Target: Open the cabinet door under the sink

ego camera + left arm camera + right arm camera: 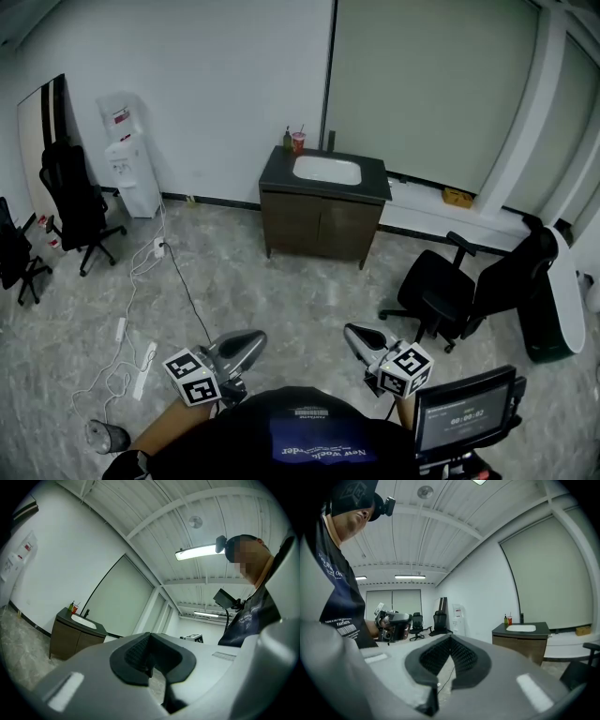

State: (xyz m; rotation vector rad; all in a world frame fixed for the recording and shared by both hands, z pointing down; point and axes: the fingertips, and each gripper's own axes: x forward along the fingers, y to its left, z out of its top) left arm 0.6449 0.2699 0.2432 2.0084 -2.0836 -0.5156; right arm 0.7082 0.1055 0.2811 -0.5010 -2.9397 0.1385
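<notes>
The cabinet (322,228) is standing against the far wall, well apart from the person, with grey marbled floor (281,300) lying between them. Its two brown doors (347,230) are sitting shut, flush with the front, under a dark top (375,183) that is carrying a white sink (326,170). At the back left corner of that top a small bottle (288,139) and a red cup (298,142) with a straw are standing just beside each other, and a dark tap (330,141) is rising behind the basin.

The left tongs (251,339) and the right tongs (354,334) are hanging low in the head view, close in front of the person's body. Both are pointing roughly level toward the cabinet and touching nothing. In the left gripper view the left tongs' dark ribbed pads (136,651) are meeting at their tips with nothing between them. In the right gripper view the right tongs' pads are likewise pressing together and gripping nothing.

A black office chair (445,291) is standing on the floor to the right of the cabinet, nearer the person. Another chair (75,202) is standing by the left wall near a white water dispenser (129,169). A white cable (141,272) is trailing across the floor on the left, and a small screen (464,417) is glowing at the lower right, just beside the right tongs
</notes>
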